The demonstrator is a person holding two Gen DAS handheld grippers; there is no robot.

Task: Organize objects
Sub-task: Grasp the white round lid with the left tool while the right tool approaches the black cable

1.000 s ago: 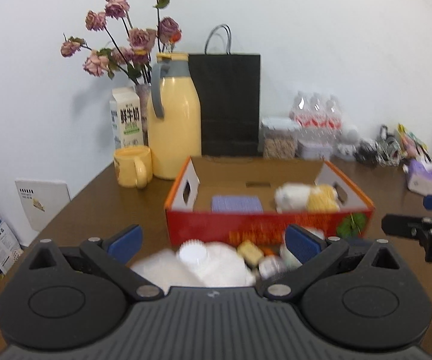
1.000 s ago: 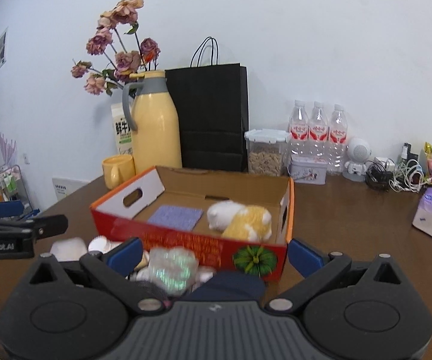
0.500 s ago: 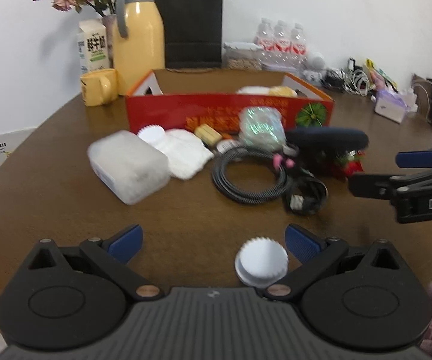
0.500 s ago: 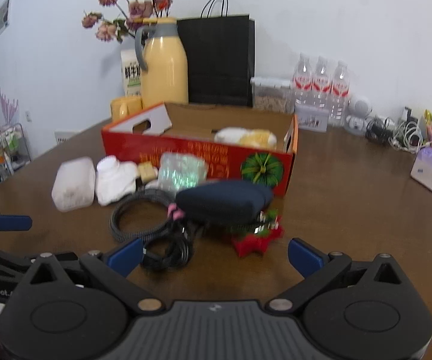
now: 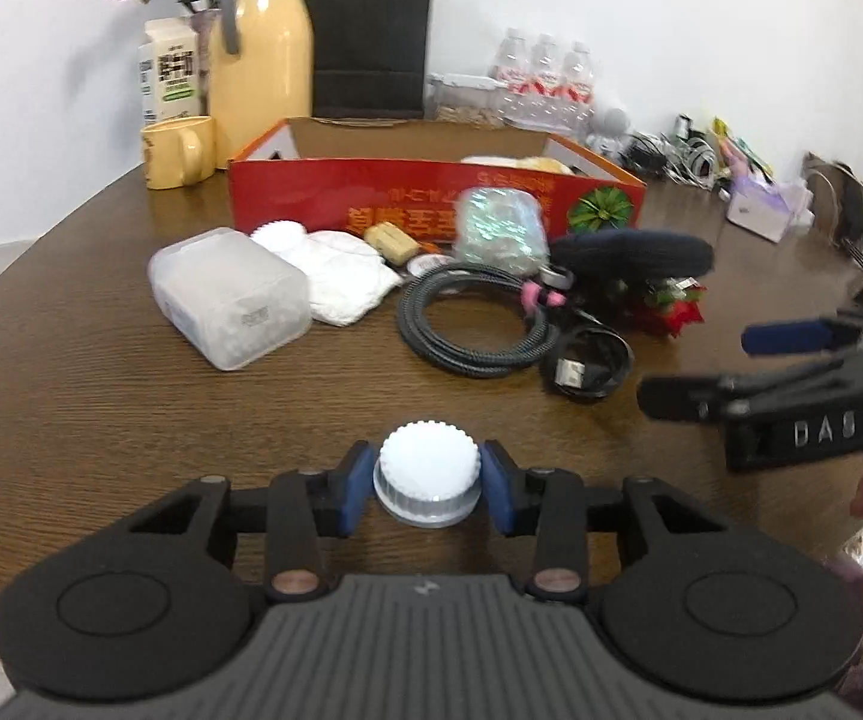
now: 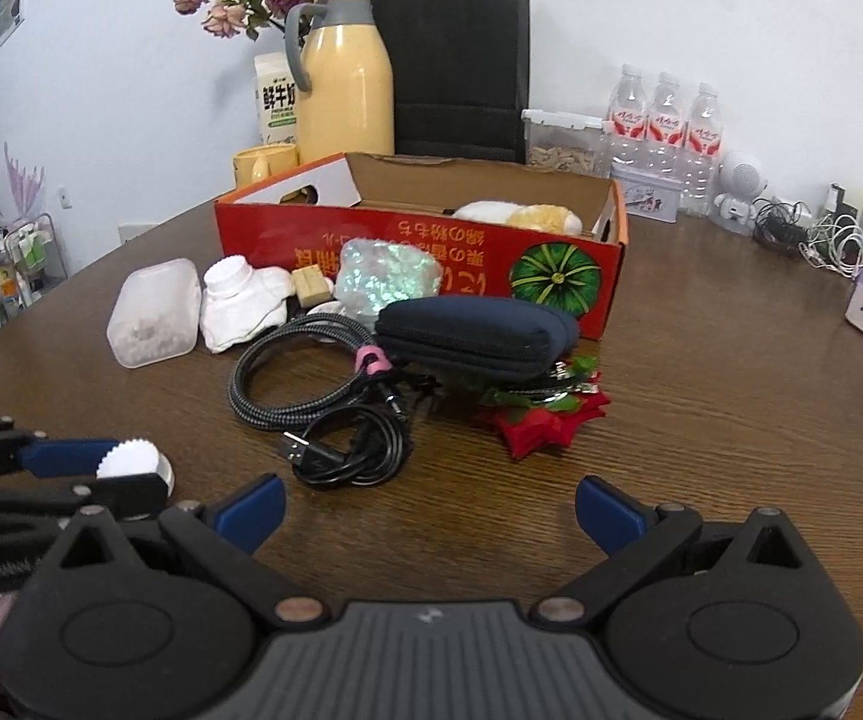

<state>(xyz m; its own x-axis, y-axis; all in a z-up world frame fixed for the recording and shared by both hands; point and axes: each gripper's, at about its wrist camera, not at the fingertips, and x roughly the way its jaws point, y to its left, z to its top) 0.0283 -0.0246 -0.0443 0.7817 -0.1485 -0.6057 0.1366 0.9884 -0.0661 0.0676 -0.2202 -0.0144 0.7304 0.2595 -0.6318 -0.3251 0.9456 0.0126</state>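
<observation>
The left claw (image 5: 429,483) was closing on a white ridged cap (image 5: 428,471) that stood on the brown tabletop (image 5: 101,396), its blue pads (image 5: 352,486) touching the cap on either side. The right claw (image 6: 429,510) hung with its jaws wide apart and nothing between them, low over bare tabletop. Just ahead of the right claw lay a coiled black cable (image 6: 347,450), and past that a grey braided cable (image 6: 305,372) bound with a pink tie. Farther ahead, a dark blue zip pouch (image 6: 479,330) rested partly on a red fabric flower (image 6: 542,417). Beyond the pouch stood an open red cardboard box (image 6: 419,246) with a plush toy (image 6: 515,215) inside. Ahead and to the left of the left claw sat a frosted plastic container (image 5: 230,303), with a white crumpled cloth (image 5: 338,276) just beside it. An iridescent packet (image 5: 500,228) leaned against the box front. A yellow jug (image 6: 344,78) and a black paper bag (image 6: 455,66) stood behind the box, well away from both claws.
</observation>
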